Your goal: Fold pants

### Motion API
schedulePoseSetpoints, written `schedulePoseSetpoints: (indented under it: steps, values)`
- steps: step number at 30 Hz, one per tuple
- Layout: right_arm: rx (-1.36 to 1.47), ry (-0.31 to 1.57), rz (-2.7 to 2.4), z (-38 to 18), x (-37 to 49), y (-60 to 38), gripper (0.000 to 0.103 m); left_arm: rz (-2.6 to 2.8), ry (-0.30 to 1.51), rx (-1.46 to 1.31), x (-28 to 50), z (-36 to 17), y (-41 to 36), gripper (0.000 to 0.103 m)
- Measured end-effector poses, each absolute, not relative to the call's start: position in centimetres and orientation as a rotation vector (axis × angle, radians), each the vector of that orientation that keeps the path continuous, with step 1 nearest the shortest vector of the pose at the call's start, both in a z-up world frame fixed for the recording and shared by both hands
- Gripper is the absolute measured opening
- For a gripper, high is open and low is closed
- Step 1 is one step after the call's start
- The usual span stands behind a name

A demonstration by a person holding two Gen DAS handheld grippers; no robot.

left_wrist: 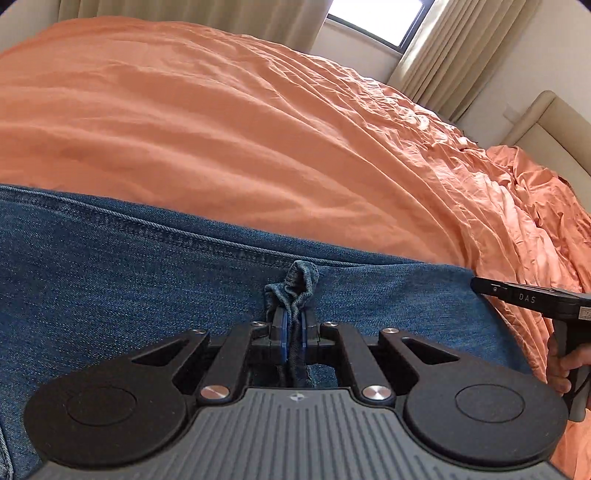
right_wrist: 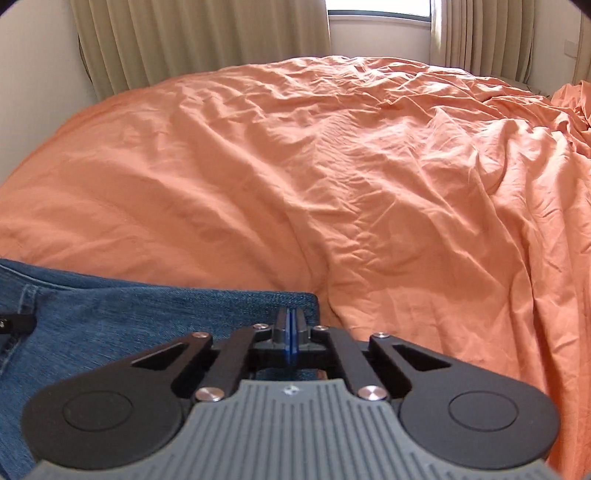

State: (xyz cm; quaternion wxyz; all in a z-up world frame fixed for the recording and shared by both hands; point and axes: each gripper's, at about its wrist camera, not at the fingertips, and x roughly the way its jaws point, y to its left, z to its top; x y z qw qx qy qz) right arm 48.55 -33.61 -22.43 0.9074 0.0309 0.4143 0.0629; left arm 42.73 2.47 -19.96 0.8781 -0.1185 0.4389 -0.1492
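Blue jeans (left_wrist: 147,280) lie flat on an orange bedspread (left_wrist: 221,129), their stitched edge running across the left wrist view. My left gripper (left_wrist: 291,326) is shut on a small bunched fold of denim that sticks up between its blue pads. My right gripper (right_wrist: 291,332) is shut, its blue pads pressed together with no cloth visible between them. It hovers just over the right corner of the jeans (right_wrist: 147,321). In the left wrist view the right gripper (left_wrist: 478,285) reaches in from the right at the jeans' edge, held by a hand (left_wrist: 561,369).
Wrinkled orange bedspread (right_wrist: 332,166) covers the bed beyond the jeans. More orange bedding is bunched up at the right (left_wrist: 535,192). Beige curtains (right_wrist: 203,37) and a window (left_wrist: 376,18) stand behind the bed, with a padded headboard (left_wrist: 546,125) at the right.
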Motion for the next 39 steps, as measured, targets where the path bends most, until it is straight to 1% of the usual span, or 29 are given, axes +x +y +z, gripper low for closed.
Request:
schedulePoseSetpoints:
  steps: [2,5,6,9,13,16,19,22,26,30,35,38,39]
  values:
    - [0.057,0.855,0.128,-22.3,48.5,-33.5,0.000,-0.307,0.922,-0.243,42.8,-19.9,2.4,0.008]
    - [0.072,0.831,0.146,-20.6,47.1,-33.8,0.000,-0.283,0.927,-0.235,42.4,-18.8,2.1,0.017]
    - [0.075,0.819,0.160,-19.7,46.0,-34.0,0.000,-0.270,0.918,-0.233,41.9,-18.3,2.1,0.018]
    - [0.086,0.797,0.193,-17.9,41.8,-34.4,0.000,-0.276,0.890,-0.239,39.7,-16.6,2.3,0.018]
    - [0.101,0.776,0.217,-16.9,35.4,-34.7,0.000,-0.290,0.868,-0.225,35.9,-15.0,1.9,0.018]
    - [0.096,0.770,0.203,-17.4,31.6,-34.3,0.002,-0.282,0.879,-0.198,33.6,-14.7,1.3,0.018]
    - [0.110,0.779,0.184,-18.9,29.5,-34.0,0.002,-0.257,0.915,-0.207,32.2,-15.8,1.1,0.018]
    - [0.118,0.809,0.171,-20.9,28.9,-33.7,0.000,-0.216,0.941,-0.196,31.6,-17.2,0.9,0.018]
    - [0.151,0.841,0.166,-23.8,29.0,-33.5,0.000,-0.178,0.988,-0.247,31.5,-19.3,1.2,0.018]
    - [0.121,0.848,0.177,-24.4,29.3,-33.3,0.000,-0.145,1.023,-0.314,32.2,-19.7,1.8,0.021]
    - [0.091,0.890,0.179,-23.3,29.8,-33.2,0.000,-0.137,1.049,-0.330,31.9,-18.3,2.1,0.027]
    - [0.095,0.852,0.220,-20.2,29.4,-33.1,0.000,-0.123,0.971,-0.340,30.1,-16.2,3.8,0.027]
    - [0.087,0.830,0.240,-19.2,29.2,-32.8,0.002,-0.113,0.941,-0.342,29.4,-15.4,4.5,0.027]
